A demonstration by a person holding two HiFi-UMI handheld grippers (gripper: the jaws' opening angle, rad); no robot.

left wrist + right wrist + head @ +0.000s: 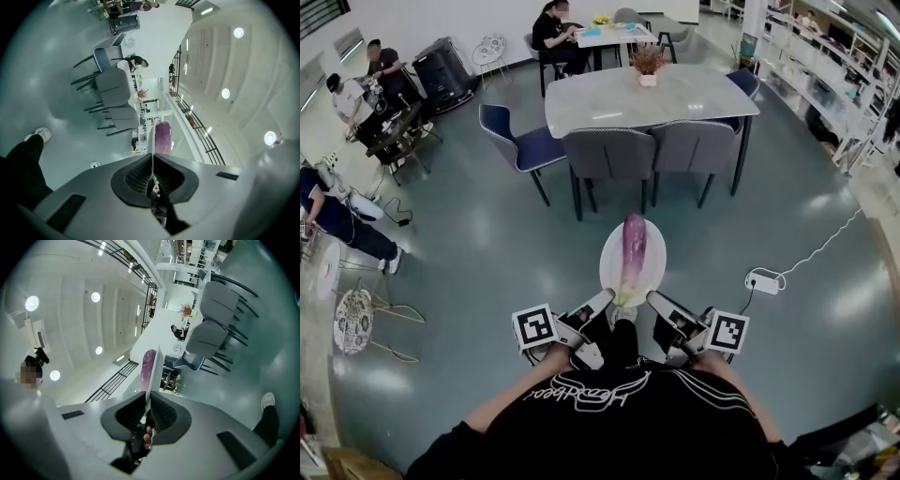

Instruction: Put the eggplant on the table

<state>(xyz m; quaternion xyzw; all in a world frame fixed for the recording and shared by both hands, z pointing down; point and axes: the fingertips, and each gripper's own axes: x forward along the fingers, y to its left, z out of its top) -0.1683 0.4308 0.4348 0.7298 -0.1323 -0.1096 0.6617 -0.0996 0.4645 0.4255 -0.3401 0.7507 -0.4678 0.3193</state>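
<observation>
The left gripper and the right gripper each pinch the edge of a white plate. The purple eggplant lies on it, above the floor. The table is well ahead, so the walk and the putting down are not done yet.

Black top — white script, seemingly

The plate holds the eggplant; the table bears a potted plant
</observation>
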